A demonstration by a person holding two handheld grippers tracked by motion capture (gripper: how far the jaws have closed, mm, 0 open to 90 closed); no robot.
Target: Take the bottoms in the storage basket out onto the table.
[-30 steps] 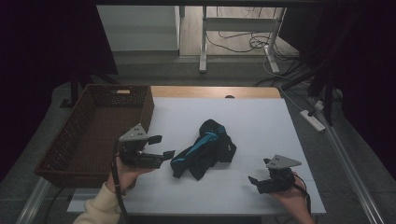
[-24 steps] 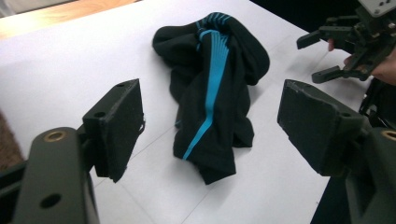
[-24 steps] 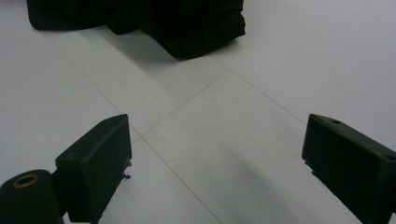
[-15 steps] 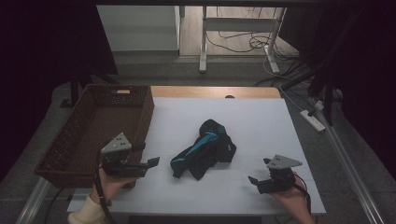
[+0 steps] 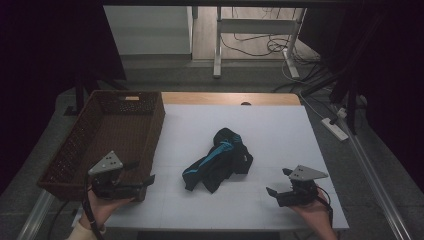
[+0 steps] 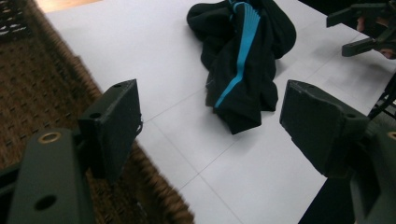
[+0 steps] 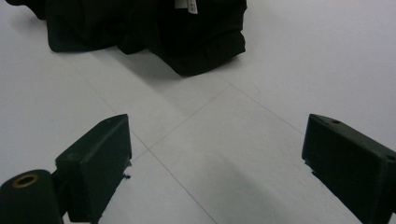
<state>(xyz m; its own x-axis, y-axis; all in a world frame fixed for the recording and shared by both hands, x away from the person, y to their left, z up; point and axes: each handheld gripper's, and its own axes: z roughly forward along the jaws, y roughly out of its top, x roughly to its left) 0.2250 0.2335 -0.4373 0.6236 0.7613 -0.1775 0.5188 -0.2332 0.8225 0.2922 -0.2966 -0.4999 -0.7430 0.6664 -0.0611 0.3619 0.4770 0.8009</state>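
Observation:
A crumpled black garment with a blue stripe (image 5: 217, 160) lies in the middle of the white table (image 5: 280, 130). My left gripper (image 5: 147, 184) hovers at the near right corner of the brown wicker basket (image 5: 107, 107), open and empty. In the left gripper view its jaws (image 6: 212, 123) stand wide apart, with the garment (image 6: 243, 60) ahead of them and the basket's rim (image 6: 70, 84) on the left. My right gripper (image 5: 276, 181) rests low at the near right of the table, open and pointing toward the garment. Between its jaws (image 7: 219, 154) is bare table, and the garment (image 7: 154, 28) lies beyond them.
The basket holds nothing that I can make out. A strip of bare wood (image 5: 230, 98) runs along the table's far edge. A power strip (image 5: 335, 129) lies on the floor to the right. Bare white surface surrounds the garment. The right gripper (image 6: 366, 28) shows far off in the left gripper view.
My left gripper has drawn away from the garment, moving left and toward the near edge to the basket's corner. The right gripper and the garment have stayed put.

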